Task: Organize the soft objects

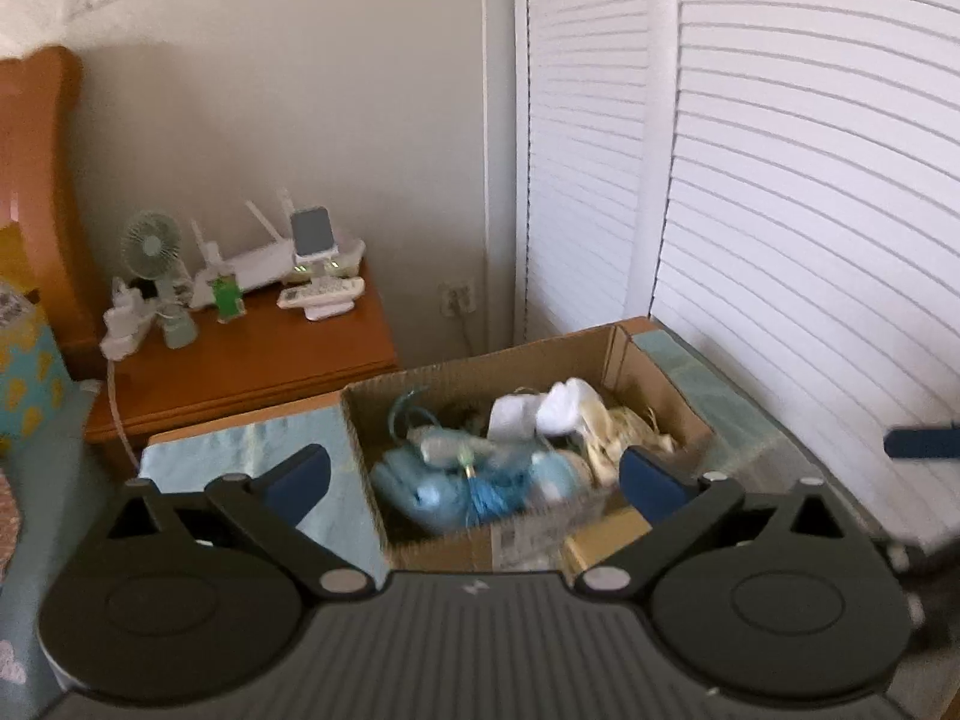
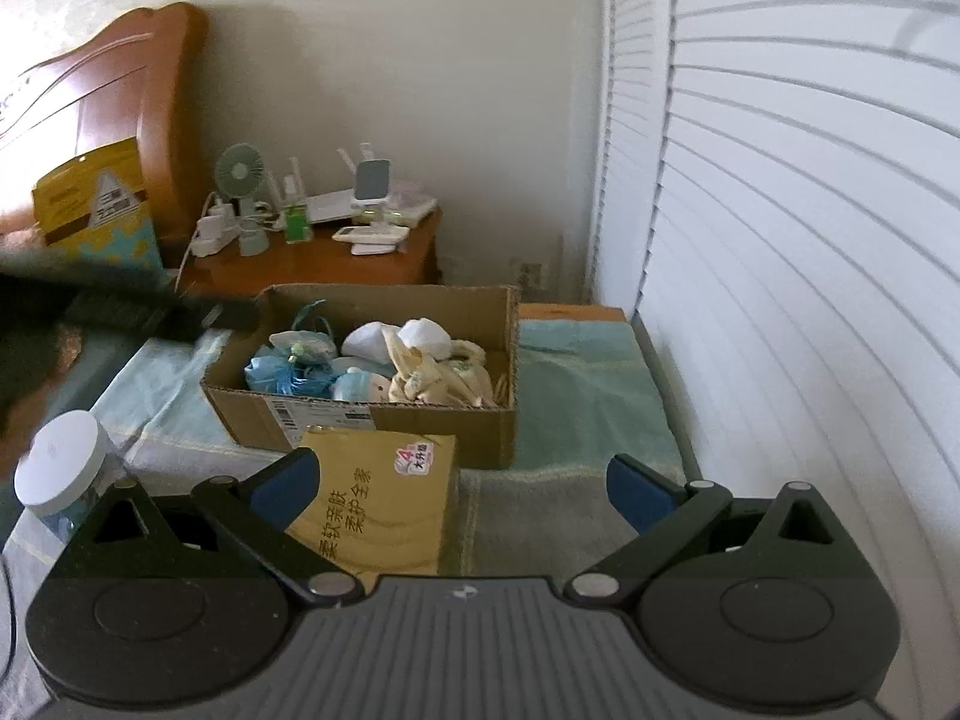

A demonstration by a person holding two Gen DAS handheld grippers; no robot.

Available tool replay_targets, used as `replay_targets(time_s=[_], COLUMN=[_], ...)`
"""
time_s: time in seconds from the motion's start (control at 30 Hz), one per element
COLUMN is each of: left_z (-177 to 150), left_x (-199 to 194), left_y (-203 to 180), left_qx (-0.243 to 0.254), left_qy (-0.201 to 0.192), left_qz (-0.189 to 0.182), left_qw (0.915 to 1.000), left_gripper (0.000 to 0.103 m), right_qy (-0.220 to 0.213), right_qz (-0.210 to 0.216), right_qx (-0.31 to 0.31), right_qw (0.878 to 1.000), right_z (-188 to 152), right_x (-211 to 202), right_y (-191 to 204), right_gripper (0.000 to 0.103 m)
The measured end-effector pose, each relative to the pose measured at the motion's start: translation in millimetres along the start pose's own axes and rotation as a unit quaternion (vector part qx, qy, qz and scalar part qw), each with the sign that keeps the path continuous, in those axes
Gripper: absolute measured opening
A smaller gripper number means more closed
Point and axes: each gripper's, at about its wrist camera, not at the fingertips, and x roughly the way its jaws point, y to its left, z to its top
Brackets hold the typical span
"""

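Observation:
An open cardboard box [image 1: 660,372] [image 2: 396,420] sits on a light blue towel [image 2: 576,384]. It holds several soft things: blue cloth items [image 1: 432,492] [image 2: 282,375], white socks [image 1: 564,405] [image 2: 423,336] and cream cloth pieces [image 2: 441,387]. My left gripper [image 1: 474,474] is open and empty, close above the box's near side. My right gripper [image 2: 462,477] is open and empty, further back in front of the box. The left gripper also shows as a dark shape in the right wrist view [image 2: 156,312].
A yellow tissue pack [image 2: 378,504] lies in front of the box. A jar with a white lid [image 2: 60,468] stands at the left. A wooden nightstand [image 1: 252,360] [image 2: 336,258] with a fan, router and remotes stands behind. White louvred doors [image 2: 780,240] run along the right.

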Motion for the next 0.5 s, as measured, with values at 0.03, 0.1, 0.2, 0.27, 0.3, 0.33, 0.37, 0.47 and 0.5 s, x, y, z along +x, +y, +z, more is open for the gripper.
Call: replay_targets(time_s=[0.03,0.1,0.2,0.27,0.3,0.33,0.37,0.47,0.5], left_z=[-4,-14,-19,-22,-22,-22,-22,-24,-24], left_x=[-7,-24,-41,-51,-55,-58,-61,-68,-70], left_y=[-3,-7,-12,-18,-21,-23,-24,-27,-28], left_qx=[-0.003,-0.01,-0.018,-0.018,-0.017,-0.019,-0.024,-0.033,-0.035], left_qy=[-0.003,-0.005,0.01,0.016,0.023,0.031,0.038,0.043,0.044], left_qz=[0.002,0.004,0.018,0.03,0.033,0.034,0.032,0.031,0.034], left_qw=[1.0,0.9999,0.9996,0.9993,0.9991,0.9988,0.9985,0.998,0.9978], left_gripper=[0.102,0.102,0.102,0.102,0.102,0.102,0.102,0.102,0.102], right_qy=[0.004,0.012,0.02,0.022,0.024,0.024,0.024,0.022,0.021], right_qz=[-0.005,-0.014,-0.031,-0.036,-0.038,-0.04,-0.041,-0.046,-0.046], right_qx=[0.004,0.01,0.016,0.019,0.02,0.02,0.02,0.019,0.019], right_qw=[1.0,1.0,0.999,0.999,0.999,0.999,0.999,0.999,0.999], right_z=[0,0,-1,-3,-3,-4,-5,-6,-6], right_x=[-2,-5,-13,-21,-24,-27,-31,-39,-40], right_y=[0,1,3,5,6,7,8,11,11], right_gripper=[0.103,0.103,0.103,0.103,0.103,0.103,0.103,0.103,0.103])
